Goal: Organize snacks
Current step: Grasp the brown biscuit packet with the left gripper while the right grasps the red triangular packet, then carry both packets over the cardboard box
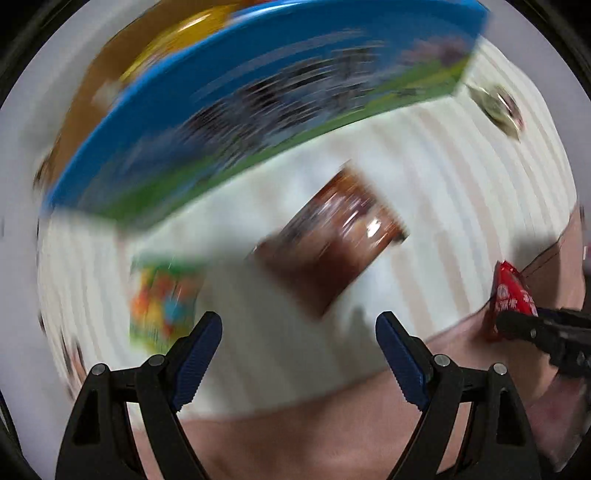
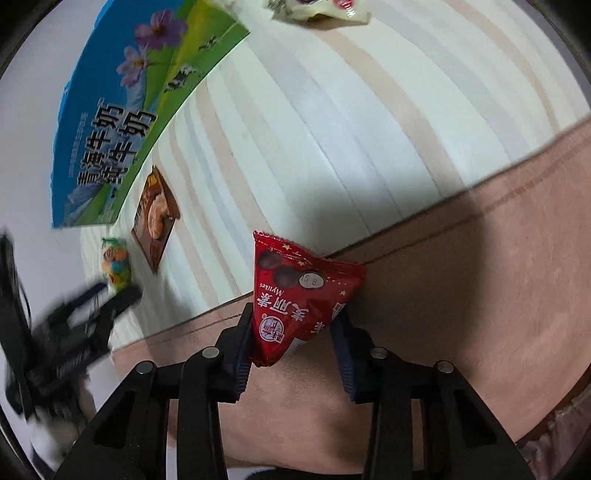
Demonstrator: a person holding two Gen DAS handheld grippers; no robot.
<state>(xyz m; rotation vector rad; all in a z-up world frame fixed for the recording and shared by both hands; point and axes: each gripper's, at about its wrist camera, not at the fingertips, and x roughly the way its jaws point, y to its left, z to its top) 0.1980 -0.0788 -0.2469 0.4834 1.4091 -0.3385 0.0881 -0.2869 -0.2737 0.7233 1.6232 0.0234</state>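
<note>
Over the striped cloth (image 1: 461, 192), in the left wrist view, the left gripper (image 1: 299, 325) hangs with its two black fingers spread wide and nothing between their ribbed blue pads (image 1: 199, 354). It looks down and forward across the surface, and the whole picture is smeared by blur. Just beyond the fingertips lies a brown packet (image 1: 332, 243), flat and rectangular with a glossy film face, its long axis running from near left to far right. Near left of it lies a small green packet (image 1: 162, 306) with orange and blue print. Farther off stands a large blue and green carton (image 1: 258, 110), its long edge slanting across the upper part of the view. At the right edge the right gripper (image 1: 517, 321) shows as a dark shape closed on a red bag (image 1: 513, 295). At far right sits a pale wrapper (image 1: 498, 107), too blurred to read.

From the right wrist view, the right gripper (image 2: 291, 339) is clamped on the red bag (image 2: 295, 295), one pad at each side of its lower end. The bag is a shiny pyramid-shaped pouch, its point rising away from the fingers, held above the edge where the striped cloth (image 2: 351, 129) meets a plain pink surface (image 2: 480, 277). On the left lie the carton (image 2: 122, 110), the brown packet (image 2: 155, 218) and the green packet (image 2: 116, 264), with the left gripper (image 2: 118, 295) blurred nearby. A pale wrapper (image 2: 321, 11) lies at the far edge.
</note>
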